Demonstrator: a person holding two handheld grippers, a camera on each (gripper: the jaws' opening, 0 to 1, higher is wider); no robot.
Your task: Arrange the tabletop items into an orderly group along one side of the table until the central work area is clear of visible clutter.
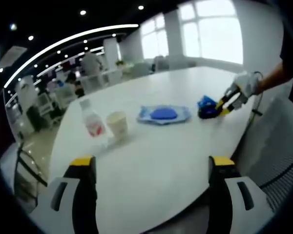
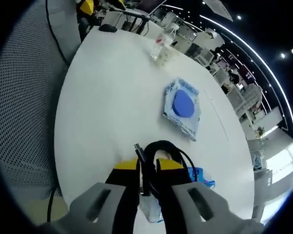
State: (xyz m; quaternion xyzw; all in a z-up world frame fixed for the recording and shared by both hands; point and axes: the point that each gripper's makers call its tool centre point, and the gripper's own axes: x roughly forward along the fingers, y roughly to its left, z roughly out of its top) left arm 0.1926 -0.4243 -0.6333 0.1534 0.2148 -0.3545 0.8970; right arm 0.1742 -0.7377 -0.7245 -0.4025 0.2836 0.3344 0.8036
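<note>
right claw point(image 2: 147, 168) clamped on black cable coil point(image 2: 168, 151), blue plate point(image 2: 183, 105) just beyond, left claw point(image 1: 154, 168) wide open, holding nothing

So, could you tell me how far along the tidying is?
Little looks done yet. The right gripper is shut on a coiled black cable. The bottle, paper cup and blue packet lie across the table; the left gripper is open.
</note>
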